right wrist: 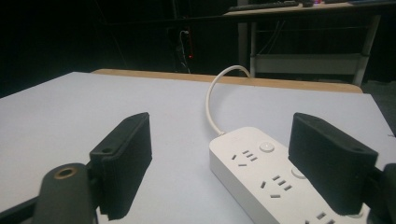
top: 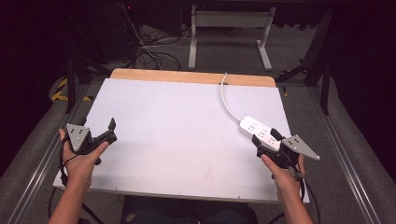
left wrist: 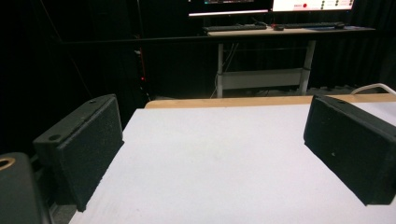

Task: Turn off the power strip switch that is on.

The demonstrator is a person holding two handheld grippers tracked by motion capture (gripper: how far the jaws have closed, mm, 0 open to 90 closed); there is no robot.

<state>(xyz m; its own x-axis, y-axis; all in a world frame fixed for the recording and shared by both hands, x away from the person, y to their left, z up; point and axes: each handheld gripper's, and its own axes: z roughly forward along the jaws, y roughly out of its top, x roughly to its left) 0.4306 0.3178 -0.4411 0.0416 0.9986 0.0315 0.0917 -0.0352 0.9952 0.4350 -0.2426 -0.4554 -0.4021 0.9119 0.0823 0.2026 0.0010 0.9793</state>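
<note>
A: What sits closest in?

B: The two hands at the table's near edge. The left gripper [top: 103,133] is held over the left side of the white table [top: 168,140], jaws spread wide with bare tabletop between them. The right gripper [top: 265,139] is at the right side, jaws also wide apart.

A: Is the right one gripping anything?

B: No. In the right gripper view its jaws straddle the near end of a white power strip [right wrist: 261,182] without closing on it; whether the right jaw touches the strip I cannot tell.

A: Any writing on the strip?

B: None legible. Its top shows socket slots and a round button [right wrist: 266,147], no brand I can read.

A: Which way does it lie?

B: Flat, sockets up, near the table's right edge. In the high view its long axis runs diagonally, from the gripper up and to the left. Its white cord [top: 227,100] leaves the far end and curves off over the wooden far edge [top: 187,76].
</note>
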